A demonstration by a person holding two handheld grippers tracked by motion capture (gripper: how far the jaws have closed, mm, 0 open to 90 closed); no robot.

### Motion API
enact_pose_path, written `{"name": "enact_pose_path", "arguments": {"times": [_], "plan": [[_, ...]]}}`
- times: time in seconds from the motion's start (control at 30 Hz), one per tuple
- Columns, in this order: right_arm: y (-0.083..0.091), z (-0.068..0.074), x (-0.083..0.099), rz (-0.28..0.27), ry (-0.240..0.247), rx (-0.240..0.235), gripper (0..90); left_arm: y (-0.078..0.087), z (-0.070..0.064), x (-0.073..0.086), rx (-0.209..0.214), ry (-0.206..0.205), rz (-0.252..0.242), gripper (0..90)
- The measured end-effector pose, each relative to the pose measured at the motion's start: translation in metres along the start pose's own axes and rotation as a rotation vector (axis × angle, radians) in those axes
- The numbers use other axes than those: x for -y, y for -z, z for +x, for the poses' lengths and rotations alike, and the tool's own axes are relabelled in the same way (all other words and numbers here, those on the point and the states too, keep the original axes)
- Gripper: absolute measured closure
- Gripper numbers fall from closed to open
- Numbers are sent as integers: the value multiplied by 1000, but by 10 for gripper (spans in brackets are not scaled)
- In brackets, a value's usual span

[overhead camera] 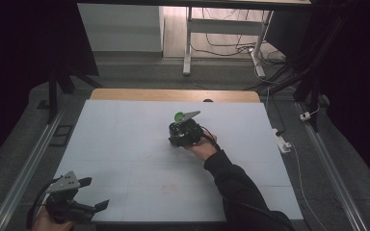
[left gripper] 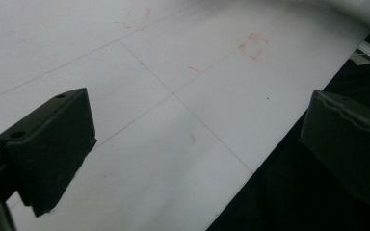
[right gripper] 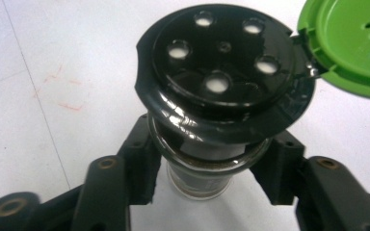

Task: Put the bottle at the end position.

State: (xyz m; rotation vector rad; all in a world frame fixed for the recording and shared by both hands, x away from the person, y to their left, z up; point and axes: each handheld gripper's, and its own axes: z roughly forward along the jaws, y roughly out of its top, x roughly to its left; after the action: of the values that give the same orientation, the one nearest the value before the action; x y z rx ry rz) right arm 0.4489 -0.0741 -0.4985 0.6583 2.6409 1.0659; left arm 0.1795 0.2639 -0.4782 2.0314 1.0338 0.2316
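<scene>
A glass shaker jar with a black perforated top stands upright on the white table sheet. Its green flip lid hangs open to one side. My right gripper is shut on the jar's neck just under the cap, one jaw on each side. From above, that gripper sits right of the table's middle, with the green lid showing past it. My left gripper is at the near left corner, open, with nothing between its jaws.
The white sheet carries thin pencil lines and faint red marks. A wooden strip borders its far edge. Metal rails run along both sides of the table. A desk frame and cables lie on the floor beyond.
</scene>
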Motion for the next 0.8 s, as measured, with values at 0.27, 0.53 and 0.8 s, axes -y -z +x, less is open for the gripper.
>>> {"name": "enact_pose_path", "arguments": {"times": [0.27,0.53,0.8], "plan": [[8,1,-3,-22,-19,0,342,0,0,0,-1,-1,-2,0],[13,4,-1,-18,-61,8,217,1,0,0,-4,9,-10,0],[27,9,6,-26,-85,-11,133,1,0,0,-9,15,-6,0]]}}
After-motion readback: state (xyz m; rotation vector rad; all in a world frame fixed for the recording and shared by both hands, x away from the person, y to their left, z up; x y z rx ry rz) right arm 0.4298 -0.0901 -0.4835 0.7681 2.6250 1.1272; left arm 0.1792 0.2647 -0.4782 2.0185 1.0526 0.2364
